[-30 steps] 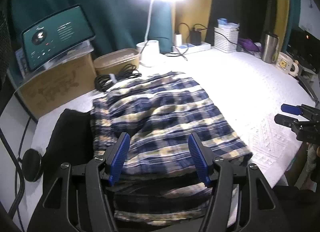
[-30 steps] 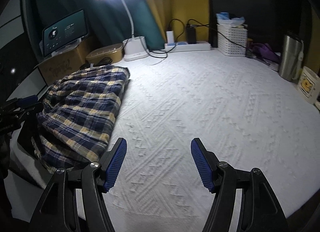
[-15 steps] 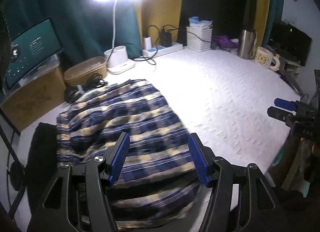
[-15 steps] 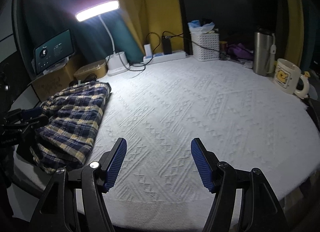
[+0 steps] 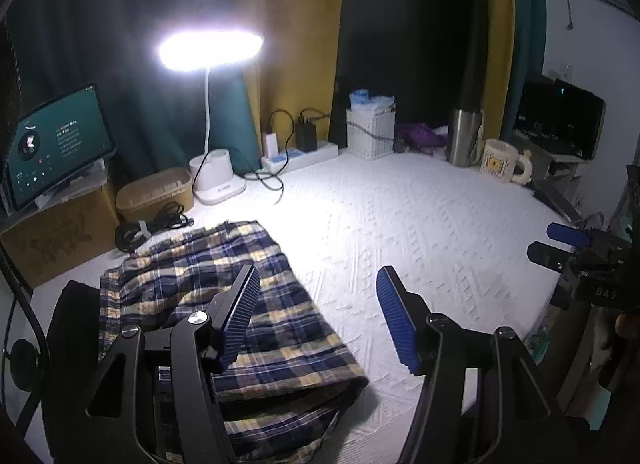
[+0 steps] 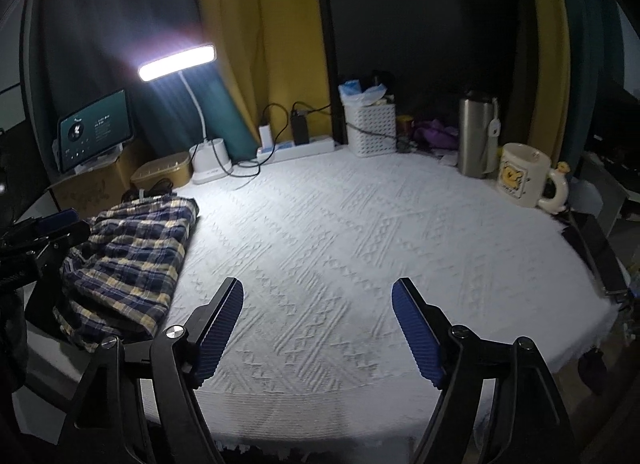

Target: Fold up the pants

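The blue, yellow and white plaid pants [image 5: 224, 304] lie folded in a stack near the left edge of the white textured tablecloth [image 5: 420, 232]. My left gripper [image 5: 318, 320] hovers above and behind their right edge, open, with nothing between its blue pads. In the right wrist view the pants [image 6: 132, 256] sit at the left, well apart from my right gripper [image 6: 318, 330]. Its jaws are opening over bare cloth with nothing between them. Each gripper shows in the other's view: the right gripper [image 5: 568, 244] at the far right, the left gripper [image 6: 44, 232] at the far left.
Along the back stand a lit desk lamp [image 5: 210, 47], a tablet [image 5: 56, 143] on a cardboard box, a tan container [image 5: 154, 191], coiled black cables [image 5: 152, 223], a power strip [image 5: 300, 151], a white basket [image 5: 370, 127], a steel tumbler [image 6: 476, 135] and a mug [image 6: 524, 175]. Black fabric [image 5: 72, 316] lies left of the pants.
Both grippers have drawn back and up from the table, so the pants look smaller and farther off. The right gripper's jaws have widened. The pants have not moved.
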